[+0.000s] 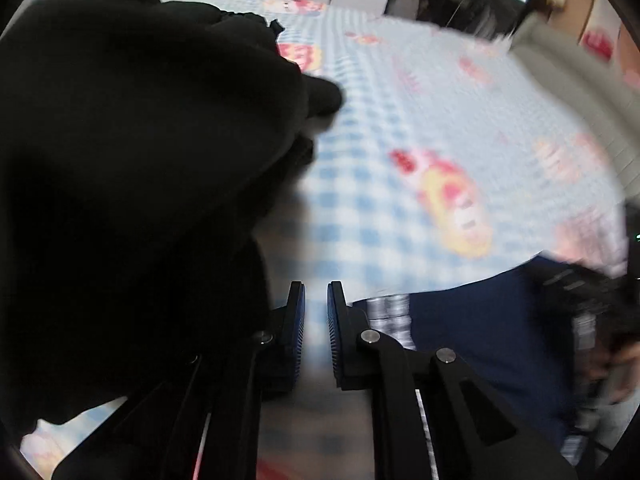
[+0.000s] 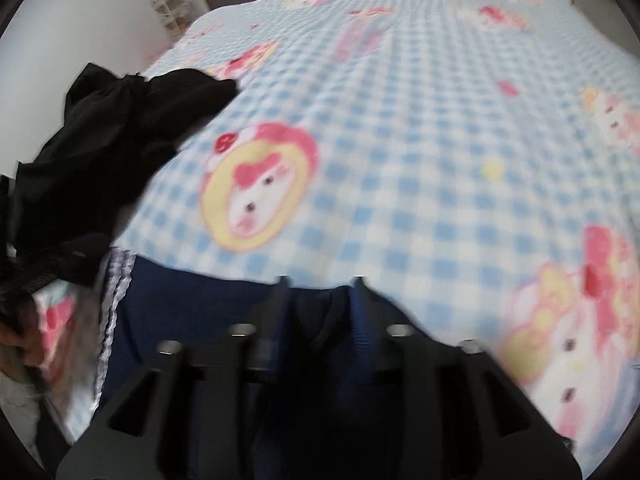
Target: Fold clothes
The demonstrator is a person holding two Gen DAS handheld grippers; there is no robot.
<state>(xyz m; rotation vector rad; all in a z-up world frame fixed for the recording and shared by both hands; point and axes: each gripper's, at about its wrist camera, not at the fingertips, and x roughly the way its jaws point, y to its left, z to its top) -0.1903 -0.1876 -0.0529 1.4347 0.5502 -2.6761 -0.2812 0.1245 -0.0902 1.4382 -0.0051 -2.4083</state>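
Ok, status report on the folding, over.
Left claw open, empty. Right claw open over navy garment. Black clothes heaped left on bed.

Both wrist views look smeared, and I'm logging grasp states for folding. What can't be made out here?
- Right wrist: right gripper over the navy garment; blur hides any grip.
- Left wrist: black garment fills the left, detail lost in darkness.
- Left wrist: navy garment's extent hidden by the frame edge.

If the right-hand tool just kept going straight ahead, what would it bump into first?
Probably the navy garment: the right tool already has its fingers over that cloth at the bed's near edge. Past it lies the blue checked bedspread. The picture is blurred, so depth is uncertain.
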